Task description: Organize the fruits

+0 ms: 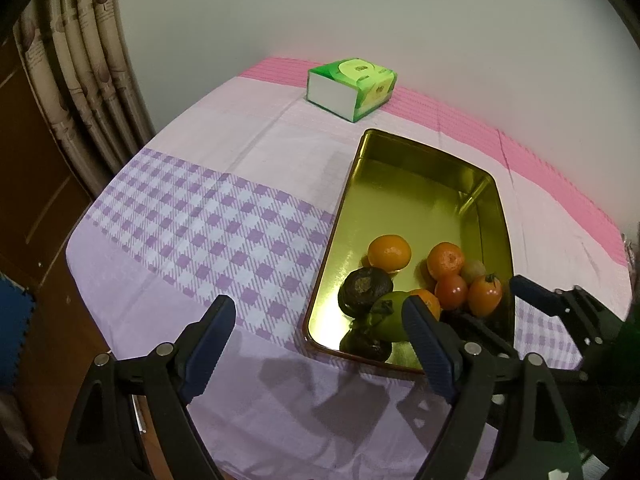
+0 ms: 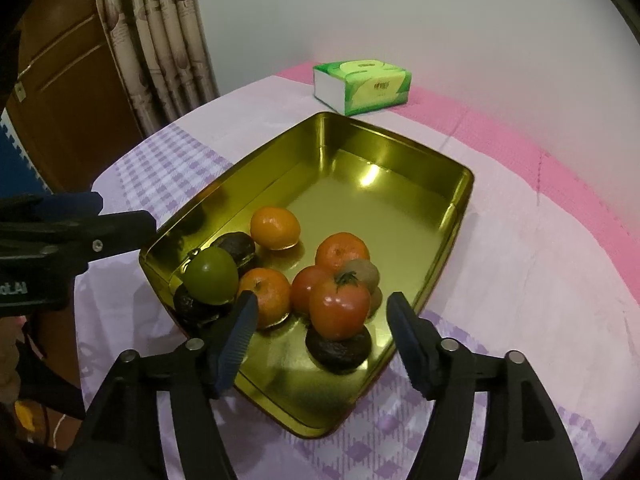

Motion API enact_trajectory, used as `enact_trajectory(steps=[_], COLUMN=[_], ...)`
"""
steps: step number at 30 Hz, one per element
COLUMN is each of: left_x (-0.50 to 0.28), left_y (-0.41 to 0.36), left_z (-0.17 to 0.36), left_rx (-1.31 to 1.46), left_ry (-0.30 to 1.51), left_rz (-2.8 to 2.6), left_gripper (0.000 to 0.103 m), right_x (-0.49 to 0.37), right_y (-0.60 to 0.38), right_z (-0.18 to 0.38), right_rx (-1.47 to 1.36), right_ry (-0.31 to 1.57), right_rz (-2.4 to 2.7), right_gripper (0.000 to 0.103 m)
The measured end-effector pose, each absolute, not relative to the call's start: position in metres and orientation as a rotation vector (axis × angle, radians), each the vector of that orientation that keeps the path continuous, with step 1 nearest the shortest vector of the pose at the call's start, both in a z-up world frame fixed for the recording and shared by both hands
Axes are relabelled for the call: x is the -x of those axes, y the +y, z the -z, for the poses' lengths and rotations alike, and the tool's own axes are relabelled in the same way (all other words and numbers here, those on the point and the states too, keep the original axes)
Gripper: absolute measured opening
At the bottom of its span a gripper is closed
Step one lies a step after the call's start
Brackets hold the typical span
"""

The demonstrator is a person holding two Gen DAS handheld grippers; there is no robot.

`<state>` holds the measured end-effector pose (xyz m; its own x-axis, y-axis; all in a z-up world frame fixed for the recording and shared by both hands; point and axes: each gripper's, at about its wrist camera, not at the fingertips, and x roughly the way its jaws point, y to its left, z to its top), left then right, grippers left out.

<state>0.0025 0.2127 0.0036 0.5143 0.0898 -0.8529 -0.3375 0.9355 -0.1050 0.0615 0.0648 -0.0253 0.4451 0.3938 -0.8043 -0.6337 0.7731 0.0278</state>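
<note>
A gold metal tray (image 2: 400,152) (image 1: 404,160) lies on the tablecloth. Its near end holds several fruits: oranges (image 2: 275,227) (image 1: 389,252), a red tomato (image 2: 339,306) on a dark fruit (image 2: 338,349), a green fruit (image 2: 211,275) (image 1: 390,316), a kiwi (image 2: 362,274) and other dark fruits (image 1: 364,288). My right gripper (image 2: 320,324) is open and empty, just above the near fruits, its fingers on either side of the tomato. My left gripper (image 1: 318,328) is open and empty over the tray's near left corner; it also shows in the right wrist view (image 2: 80,220).
A green tissue box (image 1: 352,88) (image 2: 362,86) stands at the back of the table near the wall. The pink and purple checked cloth (image 1: 208,216) covers the table. A curtain (image 1: 84,60) and wooden furniture stand to the left, past the table edge.
</note>
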Motion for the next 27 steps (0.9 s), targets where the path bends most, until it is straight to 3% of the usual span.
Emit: enact_trajectory(steps=[2, 8, 27], left_x=[-0.003, -0.003, -0.003], left_y=[0.212, 0.207, 0.2], left_z=[-0.004, -0.003, -0.002], left_rx=[0.267, 0.242, 0.197], left_ry=[1.002, 1.006, 1.013], left_rz=[-0.259, -0.257, -0.254], left_gripper=[0.083, 0.083, 0.083], right_x=[-0.057, -0.041, -0.039], right_y=[0.06, 0.048, 0.04], right_z=[0.02, 0.011, 0.025], right_rx=[0.279, 0.269, 0.274], right_ry=[0.902, 0.896, 0.971], right_rz=[-0.645, -0.586, -0.552], right_gripper=[0.073, 0.092, 0.094])
